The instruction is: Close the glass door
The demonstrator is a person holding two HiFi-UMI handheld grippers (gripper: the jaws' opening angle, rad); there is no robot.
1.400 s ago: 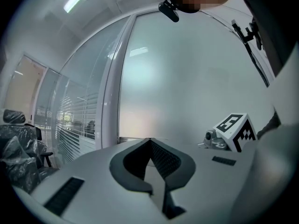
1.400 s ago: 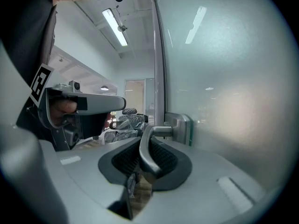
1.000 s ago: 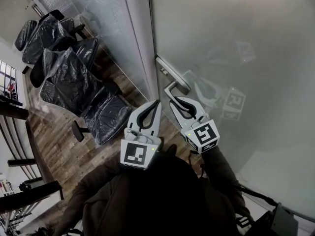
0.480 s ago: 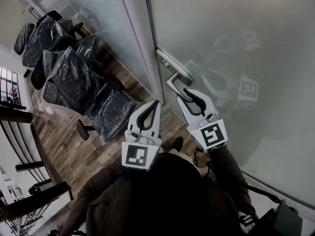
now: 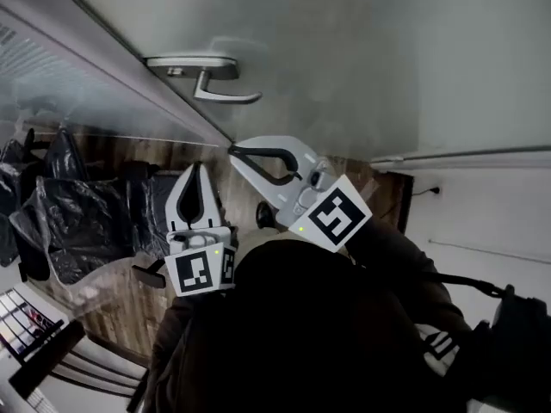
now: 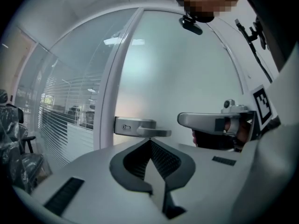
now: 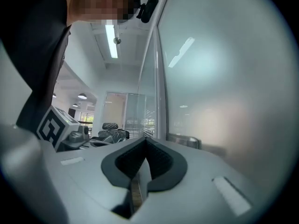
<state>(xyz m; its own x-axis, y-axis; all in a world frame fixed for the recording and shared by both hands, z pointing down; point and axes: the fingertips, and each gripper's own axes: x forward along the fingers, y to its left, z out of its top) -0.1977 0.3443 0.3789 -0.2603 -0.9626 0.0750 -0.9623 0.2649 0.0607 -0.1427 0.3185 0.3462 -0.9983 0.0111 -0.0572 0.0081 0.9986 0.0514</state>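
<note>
Glass door handle (image 5: 211, 80) just beyond right tongs (image 5: 234, 151)

Frosted glass door (image 5: 362, 41): pale grey-green. Door handle (image 5: 211, 76): brushed silver. Left gripper (image 5: 196, 169) and right gripper (image 5: 234, 150): white shells with black ribbed pads, each patterned behind with black-and-white square markers. Office chairs (image 5: 69, 209): black under clear plastic. Floor (image 5: 103, 304): brown wood-grain planks.

Wood floor (image 5: 110, 310), chairs (image 5: 71, 218) (plastic-wrapped)
</note>
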